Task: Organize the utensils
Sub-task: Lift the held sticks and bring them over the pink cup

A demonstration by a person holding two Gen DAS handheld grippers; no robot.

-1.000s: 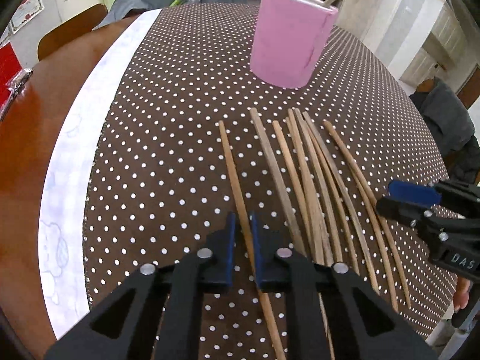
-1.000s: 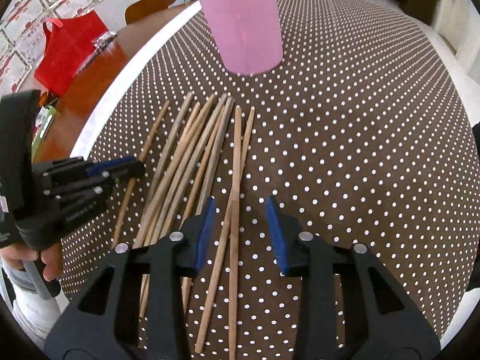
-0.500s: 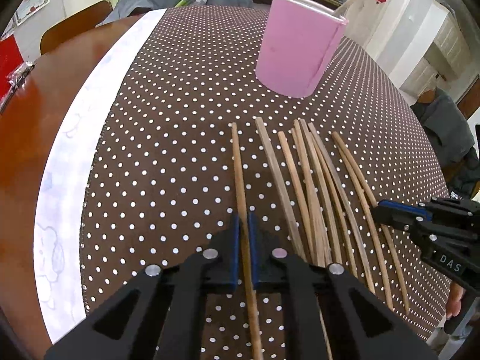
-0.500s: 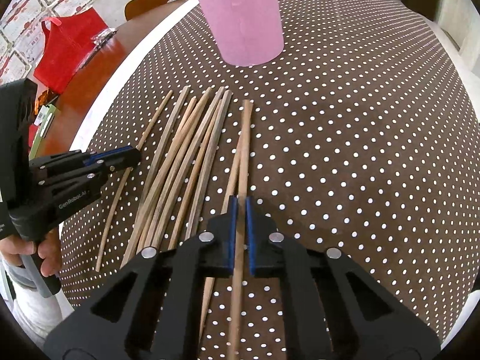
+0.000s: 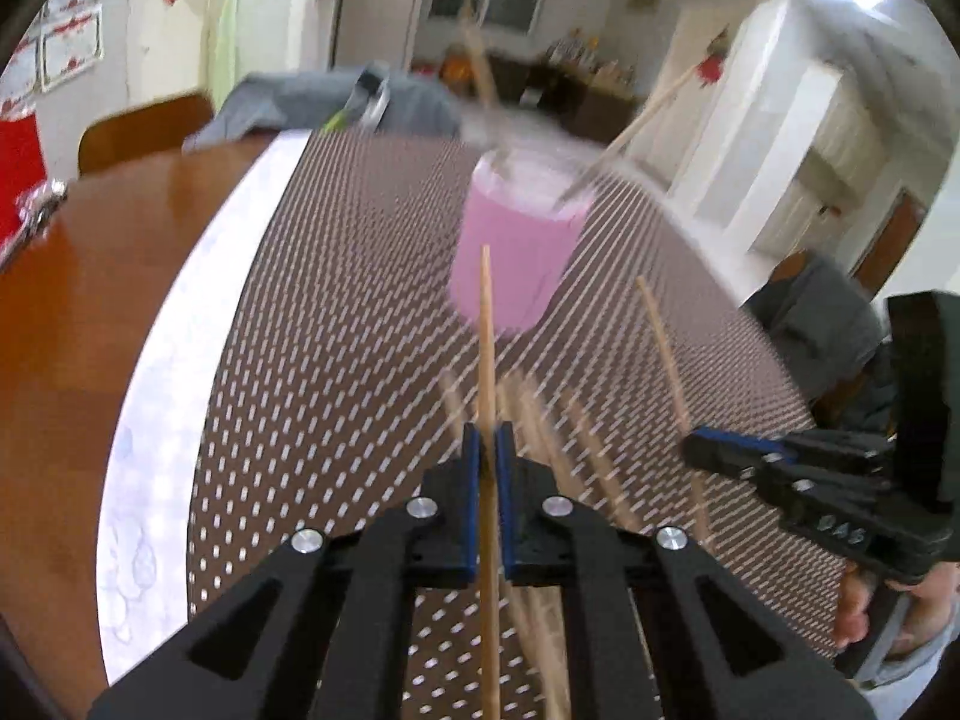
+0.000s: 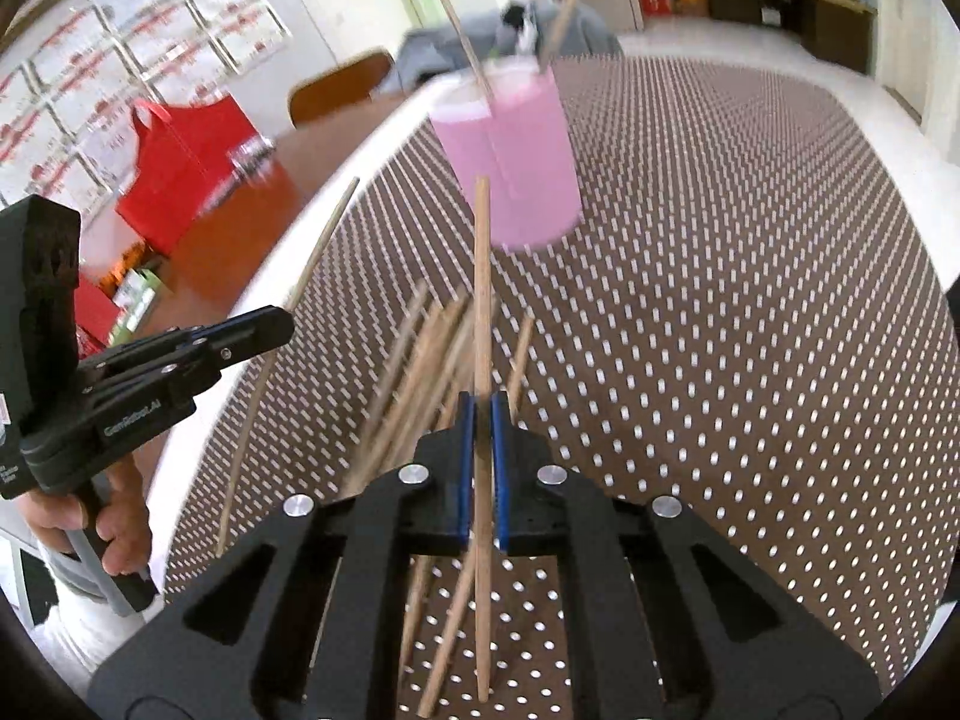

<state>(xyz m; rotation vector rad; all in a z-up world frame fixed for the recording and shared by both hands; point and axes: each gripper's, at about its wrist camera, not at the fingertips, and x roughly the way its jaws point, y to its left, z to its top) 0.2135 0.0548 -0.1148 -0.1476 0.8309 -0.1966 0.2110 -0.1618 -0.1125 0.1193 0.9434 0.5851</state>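
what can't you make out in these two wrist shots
- Loose chopsticks on the cloth, left wrist view: motion blur smears them, so no count.
- Inside of the pink cup, both views: its wall and blur hide how many sticks stand in it.
- Rear end of the chopstick in the left tool: cut off by the bottom edge.
- Right tool: its chopstick is clear, but the pile behind is blurred.

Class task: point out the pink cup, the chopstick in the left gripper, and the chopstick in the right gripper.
pink cup (image 5: 510, 276): left wrist view, front wall.
left gripper's chopstick (image 5: 486, 348): left wrist view, mid-shaft.
right gripper's chopstick (image 6: 481, 288): right wrist view, mid-shaft.
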